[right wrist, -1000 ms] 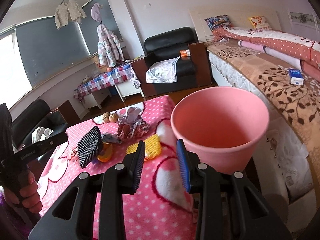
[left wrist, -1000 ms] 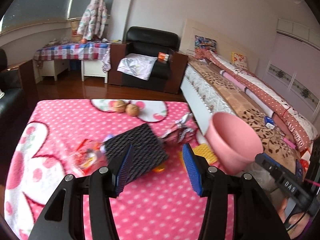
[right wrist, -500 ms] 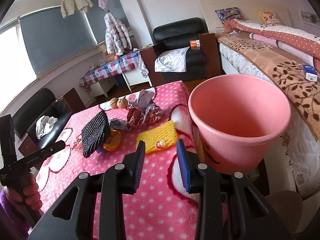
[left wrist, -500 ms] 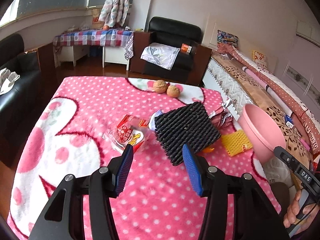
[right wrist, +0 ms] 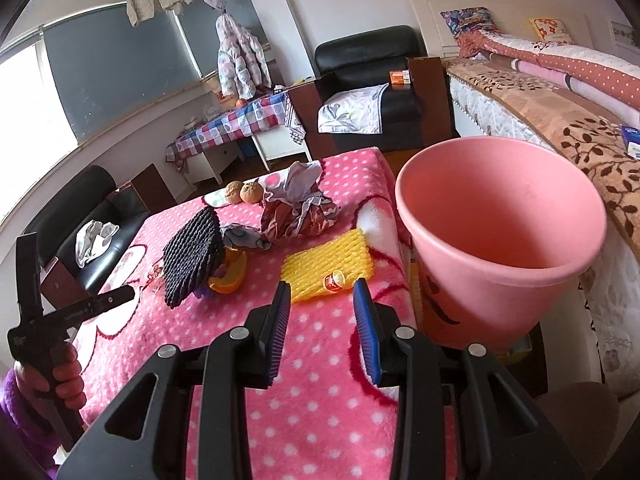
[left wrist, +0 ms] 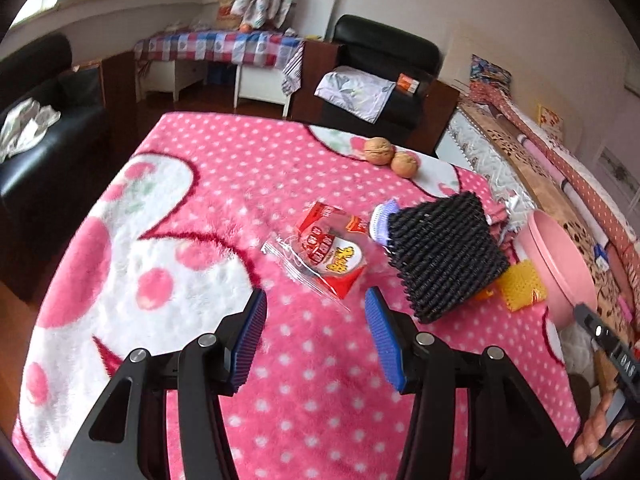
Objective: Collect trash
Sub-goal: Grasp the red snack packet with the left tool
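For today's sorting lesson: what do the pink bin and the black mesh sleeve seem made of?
Pink bin: probably moulded plastic, matte and smooth with a thin rolled rim. Black mesh sleeve: looks like soft foam netting, dull, with ribbed open weave.

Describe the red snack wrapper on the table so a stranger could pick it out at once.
Start at the table under the pink polka-dot fleece blanket. Near its middle, left of the black ribbed foam mesh pad, lies a flat red and white plastic snack wrapper with a clear crinkled edge. It is the only printed red packet there; the neighbouring yellow foam netting and two brown walnuts carry no print.
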Motion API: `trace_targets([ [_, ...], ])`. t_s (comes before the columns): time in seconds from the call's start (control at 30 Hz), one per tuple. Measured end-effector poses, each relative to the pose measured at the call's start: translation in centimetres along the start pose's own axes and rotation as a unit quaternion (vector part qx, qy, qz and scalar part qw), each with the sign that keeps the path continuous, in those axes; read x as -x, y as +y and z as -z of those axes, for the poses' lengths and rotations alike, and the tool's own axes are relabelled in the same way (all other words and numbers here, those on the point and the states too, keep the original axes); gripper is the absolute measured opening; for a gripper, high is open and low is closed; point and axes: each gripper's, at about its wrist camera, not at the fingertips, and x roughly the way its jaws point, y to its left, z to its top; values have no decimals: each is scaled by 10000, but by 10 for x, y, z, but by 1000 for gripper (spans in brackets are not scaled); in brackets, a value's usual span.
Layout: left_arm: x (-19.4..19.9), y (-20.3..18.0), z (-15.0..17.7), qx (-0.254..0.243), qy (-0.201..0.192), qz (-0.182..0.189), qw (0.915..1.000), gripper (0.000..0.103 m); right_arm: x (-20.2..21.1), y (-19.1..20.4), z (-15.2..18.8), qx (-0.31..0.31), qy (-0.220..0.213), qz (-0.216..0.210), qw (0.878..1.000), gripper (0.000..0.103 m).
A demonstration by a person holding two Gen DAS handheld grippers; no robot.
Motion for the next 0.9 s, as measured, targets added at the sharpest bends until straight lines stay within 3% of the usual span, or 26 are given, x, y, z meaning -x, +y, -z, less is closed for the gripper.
trace_targets([
  [0.23,-23,8,-16,564,137,66,9983,50,-3,4,-1,54,29,-42,10000,33],
  [0.3,-31,8,-17,576,203,-27,9981,44,-3,4,-3,62,19,-77,9999,33],
  [0.37,-37,9,-16,637,282,-21,9976,28,-4,5,-5,64,11,-106,9999,33],
  [0.43,-39,11,-15,660,276,-41,9974,19,-6,7,-8,75,3,-118,9999,33],
  [0.53,-36,14,-16,628,216,34,9978,12,-12,7,-15,29,18,-129,9999,33],
  [0.67,-26,21,-18,649,39,-5,9979,10,-23,11,-30,-34,39,-172,9998,33],
  [0.73,-20,25,-18,666,-53,-26,9978,10,-29,15,-37,-40,47,-202,9998,38],
  [0.77,-17,27,-19,666,-87,-37,9977,10,-33,16,-39,-44,43,-220,9997,46],
  [0.9,-10,38,-18,693,-193,-97,9974,10,-50,27,-50,-136,127,-322,9993,47],
])
